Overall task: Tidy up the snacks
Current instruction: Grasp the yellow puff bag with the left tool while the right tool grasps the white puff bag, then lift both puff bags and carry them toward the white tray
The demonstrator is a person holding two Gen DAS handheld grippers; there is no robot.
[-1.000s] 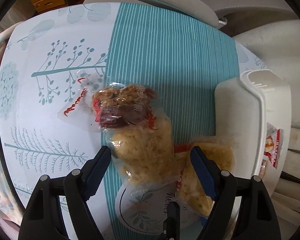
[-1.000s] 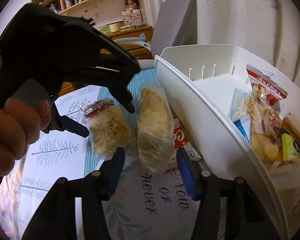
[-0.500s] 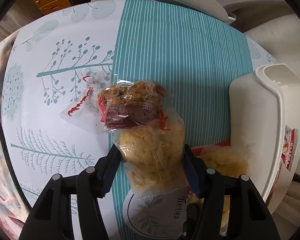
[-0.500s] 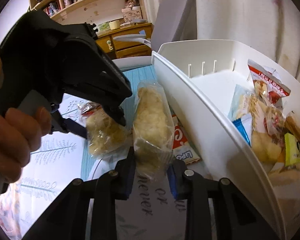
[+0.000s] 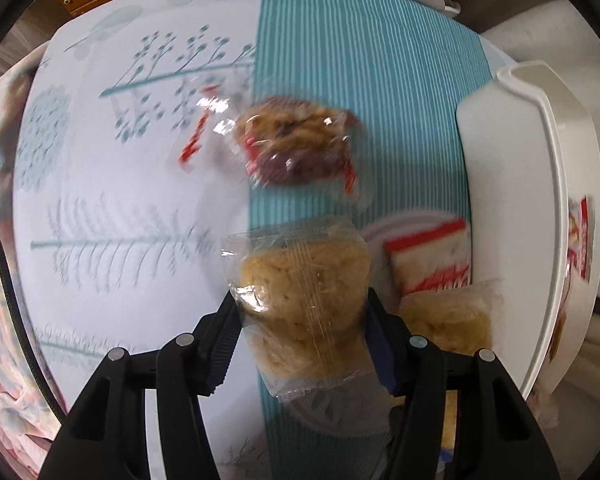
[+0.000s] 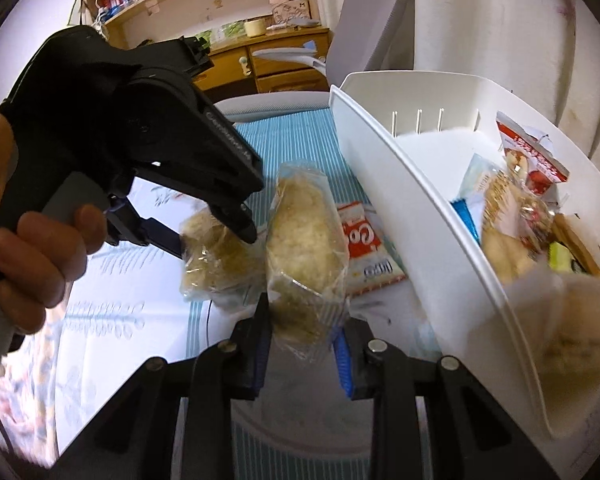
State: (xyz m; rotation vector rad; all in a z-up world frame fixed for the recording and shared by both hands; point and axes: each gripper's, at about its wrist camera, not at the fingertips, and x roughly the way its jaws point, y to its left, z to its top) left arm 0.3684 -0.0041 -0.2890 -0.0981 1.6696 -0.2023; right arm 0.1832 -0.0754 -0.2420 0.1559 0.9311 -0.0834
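Observation:
My left gripper (image 5: 300, 340) is shut on a clear bag of pale yellow crackers (image 5: 304, 296) and holds it above the table. My right gripper (image 6: 302, 344) is shut on a second clear bag of pale crackers (image 6: 304, 240), lifted beside the white basket (image 6: 400, 184). A brown snack bag with red print (image 5: 296, 148) lies on the tablecloth beyond the left gripper. A red-and-white packet (image 5: 432, 256) lies against the basket wall (image 5: 500, 208); it also shows in the right wrist view (image 6: 370, 248). The left gripper's body (image 6: 148, 140) fills the left of the right wrist view.
The basket holds several snack packets (image 6: 520, 208). The table has a white leaf-print and teal striped cloth (image 5: 360, 60). A grey chair (image 6: 372, 20) and wooden shelves (image 6: 220, 8) stand beyond the table.
Both grippers closed on their cracker bags and lifted them off the table. The brown snack bag stayed on the cloth, and the red-and-white packet is now uncovered.

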